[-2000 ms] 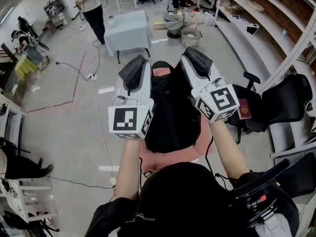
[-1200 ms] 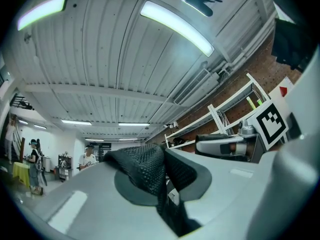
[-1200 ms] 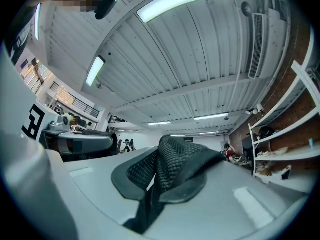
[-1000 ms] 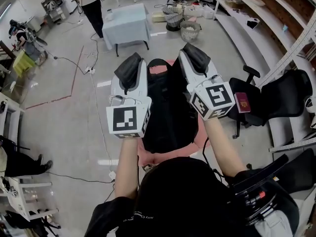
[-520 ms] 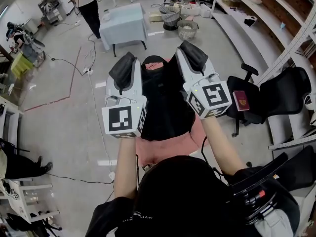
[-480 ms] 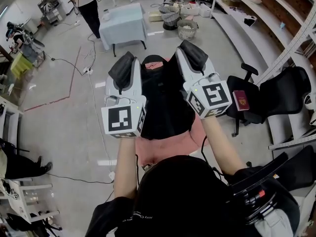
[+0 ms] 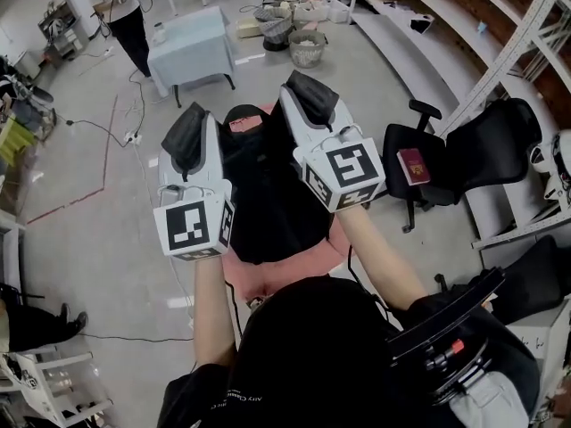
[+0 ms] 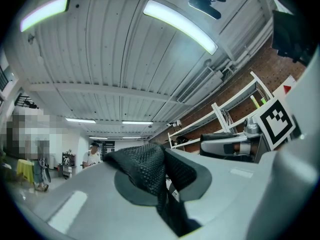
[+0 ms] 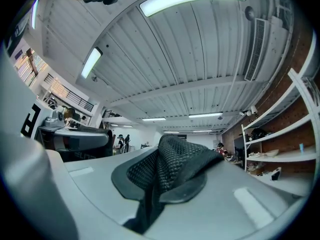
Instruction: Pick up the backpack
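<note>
Backpack hangs mid-frame — left tool and right tool each clamp a mesh strap; pickup looks done

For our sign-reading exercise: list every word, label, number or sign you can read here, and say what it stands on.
No text can be read clearly.
Shirt: white print, too blurred to read.
Booklet: gold emblem, too small to read.
Left cube, right cube: square markers only, no words.
</note>
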Demonstrator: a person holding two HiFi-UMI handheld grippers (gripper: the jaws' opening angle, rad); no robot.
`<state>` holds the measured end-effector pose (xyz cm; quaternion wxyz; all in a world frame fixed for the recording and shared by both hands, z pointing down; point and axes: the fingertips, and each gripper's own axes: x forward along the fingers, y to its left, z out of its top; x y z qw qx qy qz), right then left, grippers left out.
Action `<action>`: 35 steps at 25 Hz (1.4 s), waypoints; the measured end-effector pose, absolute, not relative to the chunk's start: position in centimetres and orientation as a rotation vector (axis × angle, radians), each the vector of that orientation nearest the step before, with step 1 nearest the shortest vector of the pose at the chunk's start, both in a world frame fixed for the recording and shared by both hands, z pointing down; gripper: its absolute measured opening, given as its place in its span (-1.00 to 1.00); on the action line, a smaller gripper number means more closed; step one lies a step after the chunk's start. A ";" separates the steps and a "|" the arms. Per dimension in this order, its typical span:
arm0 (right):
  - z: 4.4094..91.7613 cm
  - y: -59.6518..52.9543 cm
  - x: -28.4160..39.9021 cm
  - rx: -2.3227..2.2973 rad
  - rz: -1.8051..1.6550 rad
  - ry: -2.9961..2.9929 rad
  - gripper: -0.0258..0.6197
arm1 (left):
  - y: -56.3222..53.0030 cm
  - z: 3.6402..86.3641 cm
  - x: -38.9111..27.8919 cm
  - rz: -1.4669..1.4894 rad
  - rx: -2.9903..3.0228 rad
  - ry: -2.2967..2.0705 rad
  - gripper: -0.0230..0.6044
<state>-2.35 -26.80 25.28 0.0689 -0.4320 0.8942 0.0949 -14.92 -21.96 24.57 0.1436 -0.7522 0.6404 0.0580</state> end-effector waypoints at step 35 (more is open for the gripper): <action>28.8 -27.4 -0.6 -1.349 0.261 2.749 -0.79 | -22.3 27.8 -13.0 0.114 -2.195 1.857 -0.78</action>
